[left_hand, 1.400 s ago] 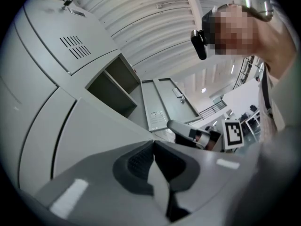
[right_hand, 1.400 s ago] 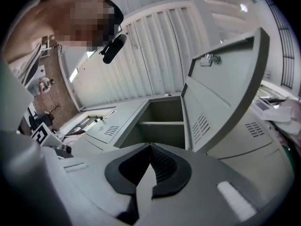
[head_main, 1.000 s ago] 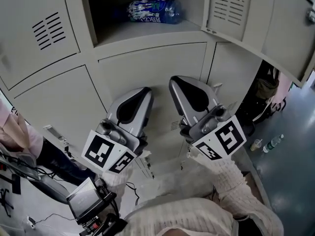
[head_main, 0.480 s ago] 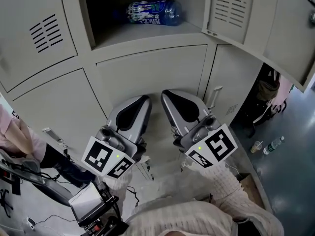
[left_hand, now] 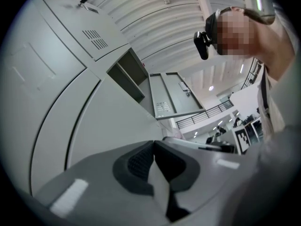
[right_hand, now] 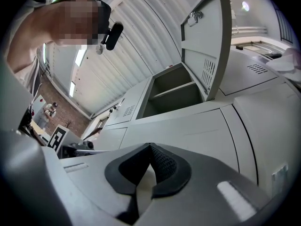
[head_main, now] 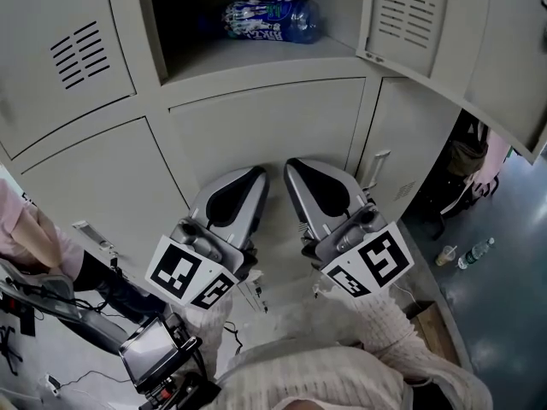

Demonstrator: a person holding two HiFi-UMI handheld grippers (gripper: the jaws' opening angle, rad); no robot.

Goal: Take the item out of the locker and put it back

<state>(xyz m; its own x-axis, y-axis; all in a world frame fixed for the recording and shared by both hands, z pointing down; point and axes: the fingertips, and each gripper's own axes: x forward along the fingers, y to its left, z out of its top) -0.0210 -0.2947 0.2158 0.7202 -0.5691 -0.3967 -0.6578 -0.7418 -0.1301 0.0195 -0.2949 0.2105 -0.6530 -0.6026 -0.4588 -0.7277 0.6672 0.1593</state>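
The bottle lies on its side on the floor of the open locker compartment, a clear plastic one with a blue-and-white label wrapped round most of its body. It sits a little back from the front edge and slightly right of centre. Which end carries the cap, and how much liquid is inside, cannot be made out. It probably handles as a thin-walled drinks bottle: fairly light, smooth and a bit slippery, with walls that dent under a hard squeeze. Lying down and round, it is likely to roll if nudged from the side. The best hold looks to be across the labelled middle, with the jaws opened wider than the body and closed gently, since the label should grip better than bare plastic. The compartment's door hangs open to the right, leaving the way in clear. Below the shelf is a closed locker door, and in front of it the left gripper and right gripper are held side by side, well apart from the bottle and pointing upward. Each gripper's own view shows its dark pads pressed together with nothing between them, so both must open before any reach.
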